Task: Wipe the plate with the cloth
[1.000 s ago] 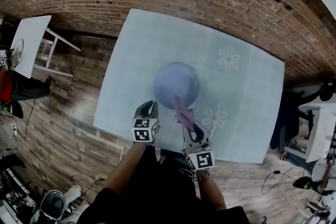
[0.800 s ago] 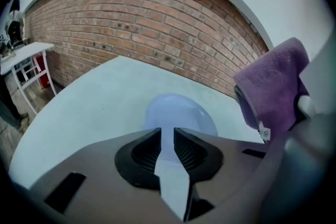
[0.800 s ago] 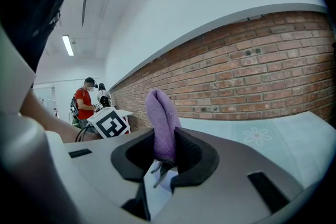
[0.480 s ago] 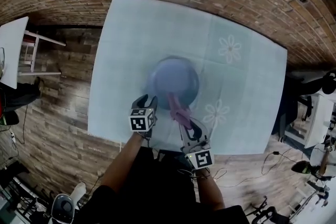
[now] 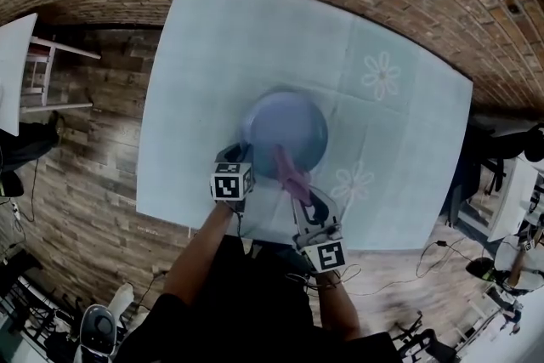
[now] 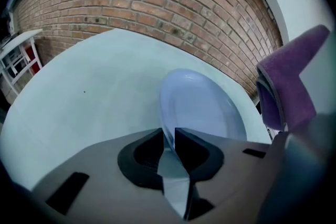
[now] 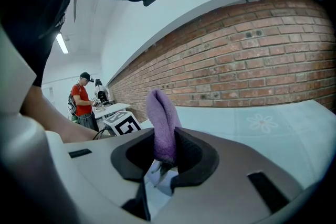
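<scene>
Pale blue glossy plate [image 5: 285, 129] on table [image 5: 221, 38]; my left fingers [image 6: 149, 152], just closing, pinch its rim; right fingers [image 7: 191, 157] clamp folded purple cloth [image 7: 161, 123].

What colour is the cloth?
The cloth is purple; it shows best in the right gripper view.

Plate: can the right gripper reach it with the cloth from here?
Probably yes. The right gripper holds the purple cloth, whose tip overlaps the near rim of the plate in the head view; nothing stands between them.
</scene>
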The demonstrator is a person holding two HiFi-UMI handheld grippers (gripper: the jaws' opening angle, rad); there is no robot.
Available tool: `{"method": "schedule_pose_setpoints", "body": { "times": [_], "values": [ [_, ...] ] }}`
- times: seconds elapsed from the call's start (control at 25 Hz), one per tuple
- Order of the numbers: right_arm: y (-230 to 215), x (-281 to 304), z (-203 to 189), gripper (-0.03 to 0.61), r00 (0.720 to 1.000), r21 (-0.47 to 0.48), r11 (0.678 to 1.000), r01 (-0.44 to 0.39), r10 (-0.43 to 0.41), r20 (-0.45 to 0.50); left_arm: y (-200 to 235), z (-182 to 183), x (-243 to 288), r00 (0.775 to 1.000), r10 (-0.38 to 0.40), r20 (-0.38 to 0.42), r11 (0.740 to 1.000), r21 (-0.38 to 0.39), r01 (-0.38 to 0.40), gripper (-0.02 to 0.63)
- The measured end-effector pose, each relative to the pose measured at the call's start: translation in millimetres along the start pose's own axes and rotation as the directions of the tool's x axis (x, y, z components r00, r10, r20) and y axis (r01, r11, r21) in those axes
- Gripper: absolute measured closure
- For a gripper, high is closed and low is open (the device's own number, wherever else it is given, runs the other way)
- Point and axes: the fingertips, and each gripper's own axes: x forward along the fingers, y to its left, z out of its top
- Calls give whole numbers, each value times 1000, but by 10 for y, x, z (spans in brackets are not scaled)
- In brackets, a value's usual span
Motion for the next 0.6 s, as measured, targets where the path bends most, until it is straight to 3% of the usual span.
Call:
{"method": "schedule_pose_setpoints", "body": {
  "times": [0.32, 0.48, 0.6],
  "values": [
    [1, 17, -202, 488, 998, 0, 999, -33, 33, -60, 147, -121, -139, 997, -15, -79, 985, 172, 28, 541],
    [49, 138, -380, 486, 987, 42, 993, -106, 110, -117, 160, -117, -113, 998, -29, -60, 989, 143, 38, 526],
    [68, 275, -544, 486, 961, 117, 974, -194, 213, -178, 145, -110, -114, 996, -65, -54, 993, 98, 70, 534]
  ]
}}
